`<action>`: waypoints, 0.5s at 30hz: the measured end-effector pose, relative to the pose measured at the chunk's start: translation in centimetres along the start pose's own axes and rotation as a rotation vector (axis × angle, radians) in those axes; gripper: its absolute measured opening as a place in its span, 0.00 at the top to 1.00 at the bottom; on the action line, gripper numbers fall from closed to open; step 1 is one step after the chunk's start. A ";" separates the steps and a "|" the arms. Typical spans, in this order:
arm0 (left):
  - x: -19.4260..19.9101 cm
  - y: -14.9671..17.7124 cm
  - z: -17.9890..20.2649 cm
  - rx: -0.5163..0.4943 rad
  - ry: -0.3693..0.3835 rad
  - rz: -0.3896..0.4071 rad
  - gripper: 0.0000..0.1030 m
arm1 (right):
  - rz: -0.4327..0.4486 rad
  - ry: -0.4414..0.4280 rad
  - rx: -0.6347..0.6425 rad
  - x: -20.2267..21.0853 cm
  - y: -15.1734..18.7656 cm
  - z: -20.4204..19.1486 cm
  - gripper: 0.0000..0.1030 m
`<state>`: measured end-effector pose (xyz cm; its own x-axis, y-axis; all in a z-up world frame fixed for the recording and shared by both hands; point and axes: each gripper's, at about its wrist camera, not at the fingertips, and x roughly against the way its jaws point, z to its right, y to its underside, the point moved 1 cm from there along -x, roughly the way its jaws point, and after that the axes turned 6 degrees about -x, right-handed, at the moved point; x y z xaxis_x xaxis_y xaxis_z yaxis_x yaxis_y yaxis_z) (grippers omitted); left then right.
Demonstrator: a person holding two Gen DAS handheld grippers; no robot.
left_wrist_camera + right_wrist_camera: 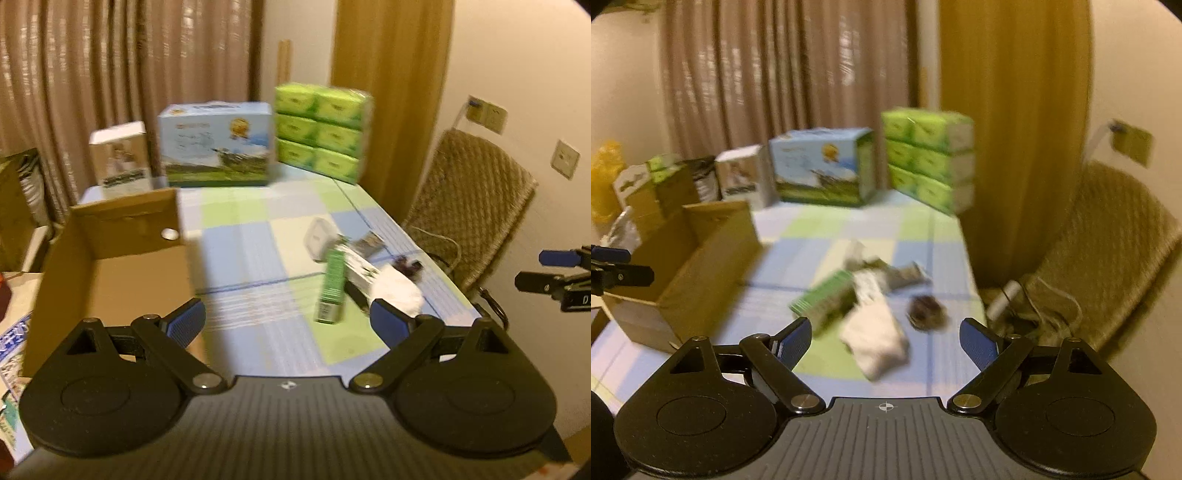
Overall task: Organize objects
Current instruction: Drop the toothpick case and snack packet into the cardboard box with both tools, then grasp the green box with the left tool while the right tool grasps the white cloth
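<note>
A pile of small items lies on the checked tablecloth: a slim green box, a long white box, a white packet, a white square case and a small dark thing. An open cardboard box stands at the left. My left gripper hangs open over the cloth between box and pile, with nothing in it. My right gripper is open above the near side of the pile, over the white packet and beside the green box; its pads touch nothing.
At the table's far end stand a blue carton, stacked green tissue packs and a white box. A chair with a woven cover stands right of the table. Curtains hang behind. More boxes and bags sit beyond the cardboard box.
</note>
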<state>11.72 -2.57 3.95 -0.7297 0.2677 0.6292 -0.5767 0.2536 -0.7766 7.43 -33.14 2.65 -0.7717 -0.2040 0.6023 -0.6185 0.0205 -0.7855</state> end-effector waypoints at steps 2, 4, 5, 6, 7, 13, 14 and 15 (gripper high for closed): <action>-1.2 0.2 1.5 -0.020 0.019 -0.021 0.09 | -0.009 0.014 -0.018 -0.1 0.7 1.3 0.18; -2.6 0.1 2.9 -0.044 0.040 -0.043 0.09 | -0.017 0.020 -0.038 -0.6 1.1 2.4 0.18; -3.2 0.2 3.6 -0.057 0.046 -0.050 0.09 | -0.018 0.020 -0.045 -0.7 1.3 3.0 0.18; -3.8 0.2 4.3 -0.072 0.051 -0.056 0.09 | -0.020 0.019 -0.050 -0.9 1.5 3.4 0.18; -4.5 0.3 5.0 -0.085 0.056 -0.060 0.09 | -0.021 0.017 -0.051 -1.3 1.6 3.7 0.18; -8.4 0.4 6.5 -0.115 0.052 -0.089 0.09 | -0.042 -0.010 -0.012 -4.5 1.9 4.0 0.18; -9.1 0.5 6.6 -0.119 0.046 -0.095 0.09 | -0.049 -0.016 -0.005 -5.1 1.9 3.9 0.18; -9.7 0.5 6.5 -0.120 0.041 -0.100 0.09 | -0.056 -0.023 0.001 -5.8 2.0 3.8 0.18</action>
<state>16.07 -11.11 -2.71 -0.6540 0.2725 0.7057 -0.5956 0.3898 -0.7024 11.22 -35.63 -2.96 -0.7325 -0.2274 0.6416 -0.6601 0.0071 -0.7511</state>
